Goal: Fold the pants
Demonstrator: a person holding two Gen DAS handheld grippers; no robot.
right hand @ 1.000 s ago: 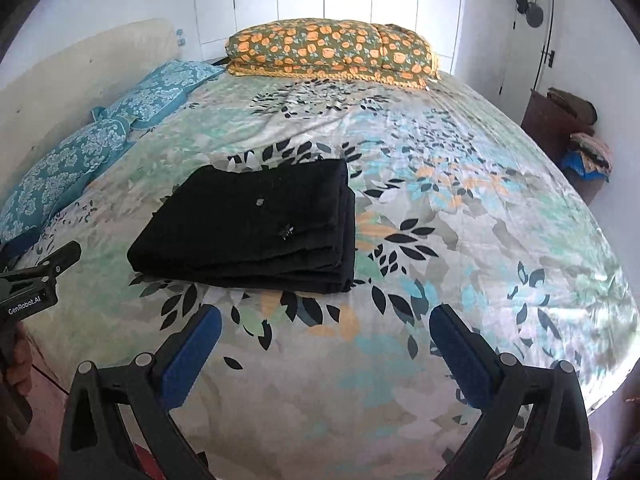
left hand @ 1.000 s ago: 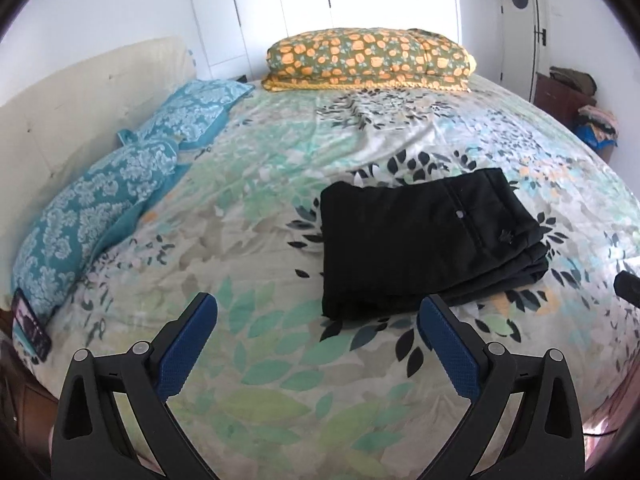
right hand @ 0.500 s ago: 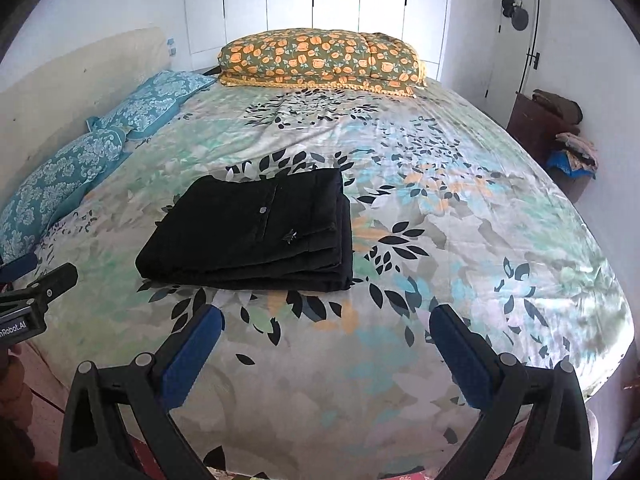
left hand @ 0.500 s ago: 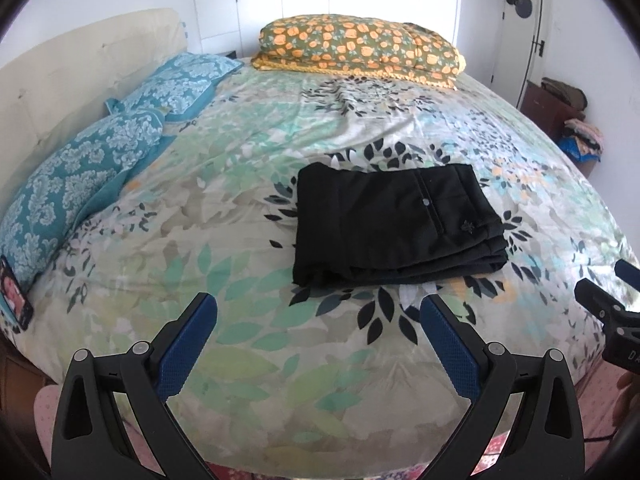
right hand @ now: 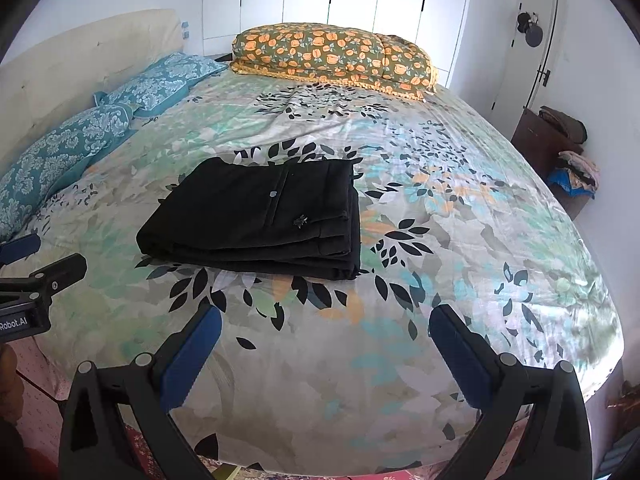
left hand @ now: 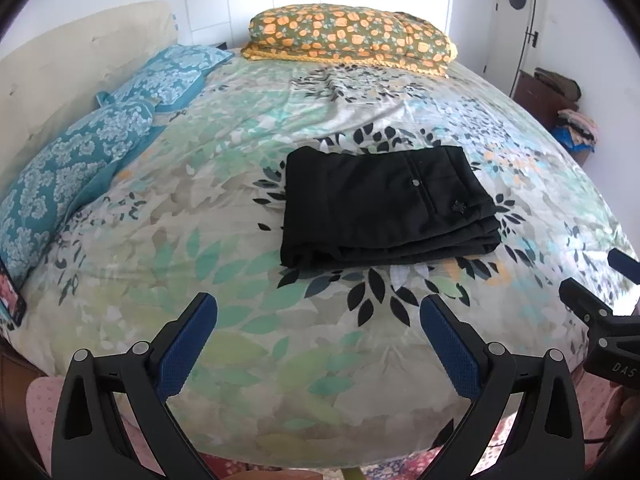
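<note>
only the left view shows a phone [left hand: 11, 295] at the bed's [left hand: 280, 380] left edge. the black pants [left hand: 386, 206] are soft cloth folded into a flat stack with a small button, in the middle of the leafy bed. the left gripper [left hand: 319, 322] and right gripper [right hand: 325, 334] hang by the near edge, well apart from the pants, blue fingers wide apart.

Both wrist cameras look from beyond the foot of the bed [left hand: 280, 380] toward the far wall. The left view sits further left, the right further right. Both share the folded black pants [left hand: 384, 204] [right hand: 260, 216], mid-frame, well apart from either lens.
</note>
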